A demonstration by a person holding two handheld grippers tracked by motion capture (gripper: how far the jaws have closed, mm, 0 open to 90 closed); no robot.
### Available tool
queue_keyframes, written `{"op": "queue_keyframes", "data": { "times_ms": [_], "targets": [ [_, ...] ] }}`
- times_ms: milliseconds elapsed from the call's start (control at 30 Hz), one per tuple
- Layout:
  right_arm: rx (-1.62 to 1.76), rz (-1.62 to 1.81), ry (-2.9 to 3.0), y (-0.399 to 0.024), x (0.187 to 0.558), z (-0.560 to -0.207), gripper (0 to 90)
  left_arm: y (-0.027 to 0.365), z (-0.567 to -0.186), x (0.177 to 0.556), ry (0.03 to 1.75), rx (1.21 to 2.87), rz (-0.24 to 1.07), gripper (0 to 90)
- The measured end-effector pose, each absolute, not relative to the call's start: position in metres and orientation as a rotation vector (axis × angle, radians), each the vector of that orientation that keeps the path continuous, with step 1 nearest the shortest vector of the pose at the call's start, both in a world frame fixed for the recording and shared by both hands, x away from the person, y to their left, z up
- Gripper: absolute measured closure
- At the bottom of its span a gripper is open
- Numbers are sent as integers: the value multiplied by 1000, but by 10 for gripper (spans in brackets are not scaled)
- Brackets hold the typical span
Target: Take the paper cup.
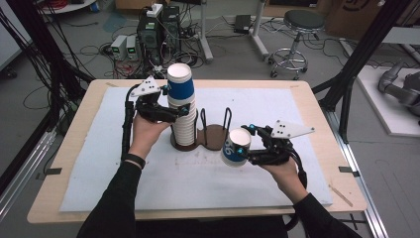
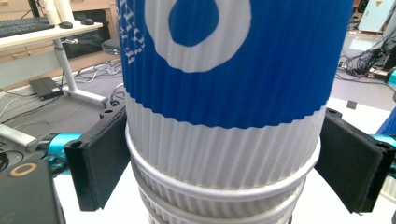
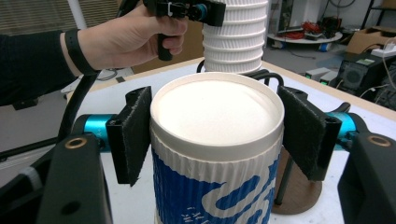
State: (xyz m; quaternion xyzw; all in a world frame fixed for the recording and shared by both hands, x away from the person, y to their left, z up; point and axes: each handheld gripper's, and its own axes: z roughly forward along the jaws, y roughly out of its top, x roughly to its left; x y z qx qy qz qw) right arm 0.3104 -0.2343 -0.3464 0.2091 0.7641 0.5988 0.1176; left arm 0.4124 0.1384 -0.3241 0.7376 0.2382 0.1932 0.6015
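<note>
The left hand-held gripper (image 1: pixel 171 101) clamps its black padded jaws on a tall stack of ribbed paper cups (image 1: pixel 182 106), blue band over white, standing in a brown round-based holder (image 1: pixel 214 137) with black wire loops on the counter (image 1: pixel 74 163). The left gripper view shows white lettering on the blue, too blurred to read. The right hand-held gripper (image 1: pixel 250 148) is clamped on a single cup (image 1: pixel 236 147) beside the holder; the right gripper view shows its white bottom (image 3: pixel 217 113).

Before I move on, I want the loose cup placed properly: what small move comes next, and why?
Probably lower the right claw so its cup settles, bottom up, on the free ring of the brown holder. The cup hangs just above it, and the left claw grips the stack.
</note>
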Motion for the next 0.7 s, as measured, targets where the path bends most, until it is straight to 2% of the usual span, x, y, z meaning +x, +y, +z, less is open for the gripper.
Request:
{"op": "queue_keyframes", "data": {
  "times_ms": [467, 700],
  "targets": [
    [623, 1749, 2239, -235, 312, -348, 309, 142, -324, 413, 557, 1694, 421, 65],
    [630, 1751, 2239, -237, 313, -349, 309, 149, -318, 404, 567, 1694, 467, 65]
  ]
}}
